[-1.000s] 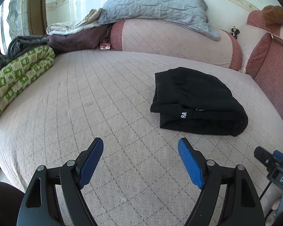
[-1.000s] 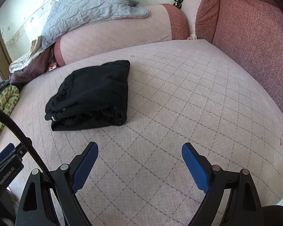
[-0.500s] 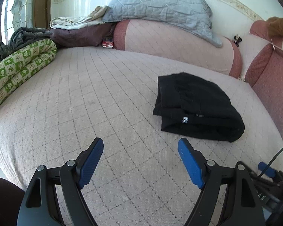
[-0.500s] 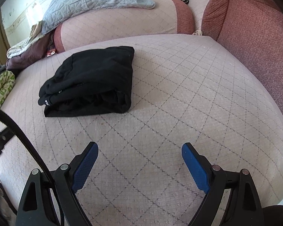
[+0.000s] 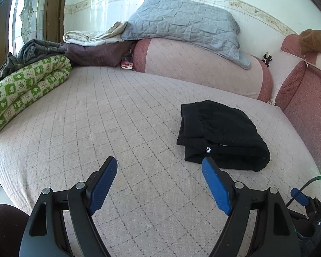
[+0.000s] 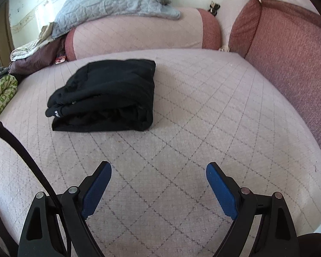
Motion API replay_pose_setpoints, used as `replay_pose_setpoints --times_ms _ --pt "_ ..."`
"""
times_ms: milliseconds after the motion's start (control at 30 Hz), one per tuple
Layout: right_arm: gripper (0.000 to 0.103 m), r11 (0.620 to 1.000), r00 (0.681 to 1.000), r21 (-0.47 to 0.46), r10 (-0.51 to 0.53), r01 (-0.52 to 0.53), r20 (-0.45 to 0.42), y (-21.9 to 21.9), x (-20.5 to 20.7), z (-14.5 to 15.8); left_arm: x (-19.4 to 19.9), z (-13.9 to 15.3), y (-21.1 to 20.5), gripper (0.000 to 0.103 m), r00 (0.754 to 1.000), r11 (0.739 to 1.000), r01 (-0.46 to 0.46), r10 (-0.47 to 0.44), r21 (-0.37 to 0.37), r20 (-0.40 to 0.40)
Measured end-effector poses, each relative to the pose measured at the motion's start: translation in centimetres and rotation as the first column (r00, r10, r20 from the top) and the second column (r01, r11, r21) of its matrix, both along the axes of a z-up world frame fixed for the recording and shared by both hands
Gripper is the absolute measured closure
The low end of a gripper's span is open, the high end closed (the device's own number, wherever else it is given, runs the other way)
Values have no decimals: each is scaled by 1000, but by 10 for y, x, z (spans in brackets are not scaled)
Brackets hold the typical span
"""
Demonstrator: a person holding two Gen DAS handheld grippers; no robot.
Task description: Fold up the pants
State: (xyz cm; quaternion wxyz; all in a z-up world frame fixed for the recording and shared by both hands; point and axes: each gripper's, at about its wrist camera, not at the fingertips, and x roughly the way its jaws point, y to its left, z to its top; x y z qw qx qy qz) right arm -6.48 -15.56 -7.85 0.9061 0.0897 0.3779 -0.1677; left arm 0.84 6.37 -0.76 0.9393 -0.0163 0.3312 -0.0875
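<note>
The black pants (image 5: 222,132) lie folded into a compact bundle on the pink quilted bed (image 5: 117,117), with a small white label on the near edge. In the right wrist view the pants (image 6: 109,98) sit left of centre. My left gripper (image 5: 160,167) is open and empty, above the bed, near and left of the bundle. My right gripper (image 6: 158,171) is open and empty, above bare bed in front of and right of the bundle. Neither gripper touches the pants.
A green patterned quilt (image 5: 25,85) lies at the bed's left edge. A pink bolster (image 5: 199,68) with a grey quilted blanket (image 5: 182,23) and other folded bedding (image 5: 92,47) line the back. Red cushions (image 6: 289,53) stand along the right side.
Both grippers have drawn back and tilted up a little, so the pants sit slightly farther and higher in view. The pants themselves have not moved. Both grippers stay open.
</note>
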Motion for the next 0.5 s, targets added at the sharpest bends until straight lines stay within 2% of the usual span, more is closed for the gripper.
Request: replay_pose_setpoints --times_ms 267,400,500 --pt "9 1000 1000 1 5 -5 24 3 -5 5 -5 -6 -8 19 1000 998 3 -4 60 9" --pt "9 999 999 48 -11 9 31 -4 -6 6 -3 -14 -11 19 999 998 24 -23 62 -28" --pt "9 999 1000 49 -10 9 17 -5 -2 3 2 -20 -13 19 998 997 33 -29 64 -62"
